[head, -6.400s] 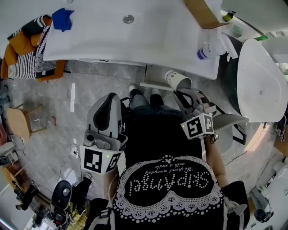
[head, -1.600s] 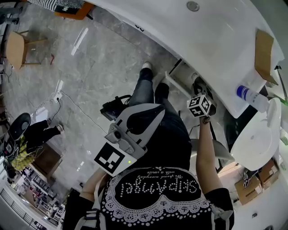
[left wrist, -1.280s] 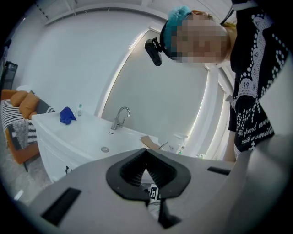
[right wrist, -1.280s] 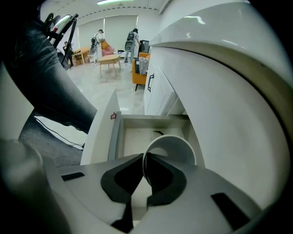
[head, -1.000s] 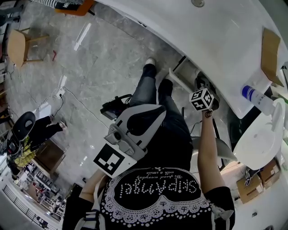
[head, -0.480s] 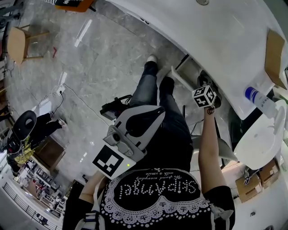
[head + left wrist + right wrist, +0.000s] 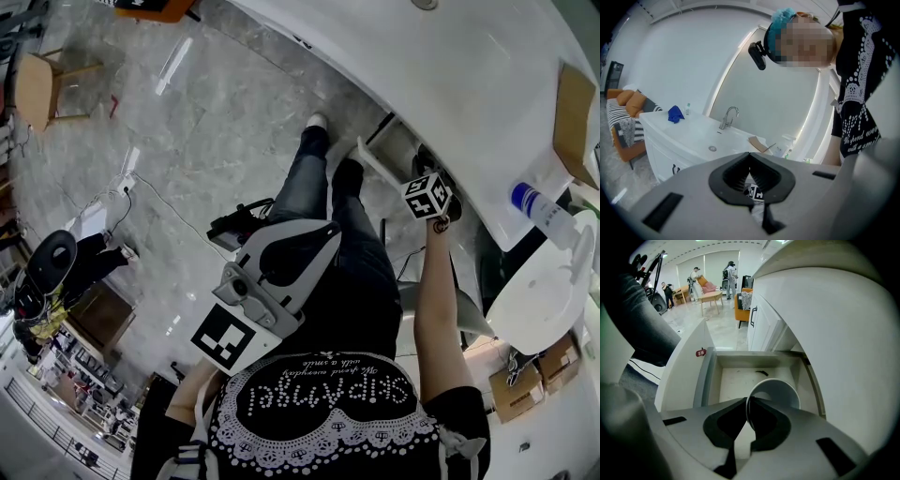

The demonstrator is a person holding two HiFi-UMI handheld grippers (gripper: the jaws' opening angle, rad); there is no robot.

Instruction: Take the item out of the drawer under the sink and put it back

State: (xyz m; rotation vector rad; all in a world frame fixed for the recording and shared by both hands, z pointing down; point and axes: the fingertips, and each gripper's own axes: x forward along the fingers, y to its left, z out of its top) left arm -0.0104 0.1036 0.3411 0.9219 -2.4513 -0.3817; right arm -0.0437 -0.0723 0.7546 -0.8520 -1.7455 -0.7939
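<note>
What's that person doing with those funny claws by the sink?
A person has a claw in each hand. The right claw pinches the rim of a white paper cup and holds it at the open drawer under the sink counter. The cup has not been let go yet. The left claw is closed with nothing in it, held up near the person's body.

The cup [image 7: 780,394] is over the open drawer [image 7: 736,380]. The counter [image 7: 843,333] lies above the drawer, a leg [image 7: 642,319] left of it, a small scrap [image 7: 761,373] inside it.
</note>
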